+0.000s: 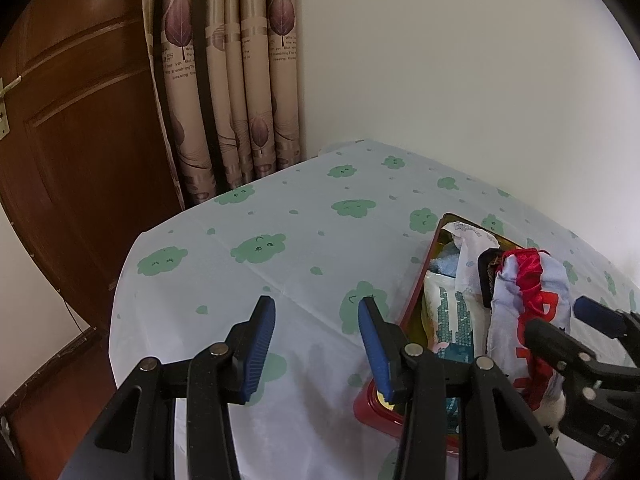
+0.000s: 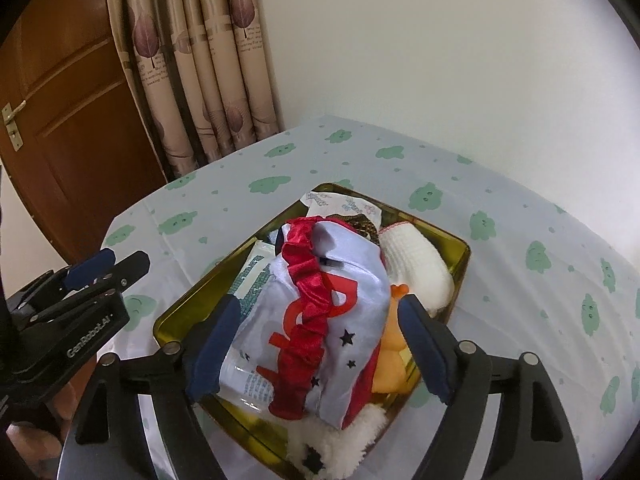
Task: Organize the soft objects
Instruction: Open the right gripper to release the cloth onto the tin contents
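Observation:
A tin box (image 2: 463, 257), gold inside and red outside (image 1: 414, 296), sits on the table, filled with soft things. On top lies a pale blue cloth (image 2: 352, 280) with a red ruffle, red letters and black stars. Beside it are a white knitted piece (image 2: 416, 264), an orange plush toy (image 2: 394, 344) and a printed tissue pack (image 2: 256, 276). My right gripper (image 2: 320, 308) is open and straddles the cloth, its right pad clear of the fabric. My left gripper (image 1: 320, 344) is open and holds nothing, over the tablecloth left of the tin.
The table wears a white cloth with green cloud prints (image 1: 280, 216). A white wall runs behind it, with beige leaf-patterned curtains (image 1: 240, 80) and a brown wooden door (image 1: 72, 120) to the left. The table's left edge drops to the floor.

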Tool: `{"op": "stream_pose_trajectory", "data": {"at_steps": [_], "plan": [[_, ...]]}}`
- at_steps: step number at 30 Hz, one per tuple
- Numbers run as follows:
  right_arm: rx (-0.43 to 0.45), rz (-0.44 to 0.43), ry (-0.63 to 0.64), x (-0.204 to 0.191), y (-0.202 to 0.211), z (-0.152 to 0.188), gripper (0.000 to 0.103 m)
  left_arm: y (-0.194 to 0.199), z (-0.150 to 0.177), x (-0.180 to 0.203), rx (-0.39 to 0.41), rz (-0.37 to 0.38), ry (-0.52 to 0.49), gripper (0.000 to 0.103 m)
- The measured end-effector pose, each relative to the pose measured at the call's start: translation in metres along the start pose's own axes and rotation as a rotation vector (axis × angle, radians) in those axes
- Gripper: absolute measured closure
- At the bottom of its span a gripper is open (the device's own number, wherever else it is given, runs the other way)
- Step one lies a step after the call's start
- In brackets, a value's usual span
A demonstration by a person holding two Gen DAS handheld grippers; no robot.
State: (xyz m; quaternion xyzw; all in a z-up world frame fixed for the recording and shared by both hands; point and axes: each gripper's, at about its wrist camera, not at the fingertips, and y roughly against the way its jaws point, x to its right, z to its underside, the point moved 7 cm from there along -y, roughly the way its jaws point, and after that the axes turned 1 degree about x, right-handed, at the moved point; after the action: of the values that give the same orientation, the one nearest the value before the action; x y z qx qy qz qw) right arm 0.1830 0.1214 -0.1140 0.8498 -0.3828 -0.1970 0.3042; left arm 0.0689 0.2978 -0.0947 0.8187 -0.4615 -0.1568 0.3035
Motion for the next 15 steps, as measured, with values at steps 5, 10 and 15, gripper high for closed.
{"op": "stream_pose_trajectory", "data": {"at_steps": [5, 10, 15], "plan": [[0.006, -0.003, -0.051, 0.006, 0.013, 0.007, 0.009, 0.001, 0.0, 0.001, 0.005, -0.003, -0.007, 0.058], [0.013, 0.028, -0.087, 0.013, 0.025, 0.018, 0.004, 0.002, 0.0, 0.002, 0.003, 0.003, -0.01, 0.058], [0.006, 0.053, -0.078, 0.012, 0.032, 0.032, 0.003, 0.003, -0.001, 0.003, 0.006, 0.001, -0.017, 0.054]]}}
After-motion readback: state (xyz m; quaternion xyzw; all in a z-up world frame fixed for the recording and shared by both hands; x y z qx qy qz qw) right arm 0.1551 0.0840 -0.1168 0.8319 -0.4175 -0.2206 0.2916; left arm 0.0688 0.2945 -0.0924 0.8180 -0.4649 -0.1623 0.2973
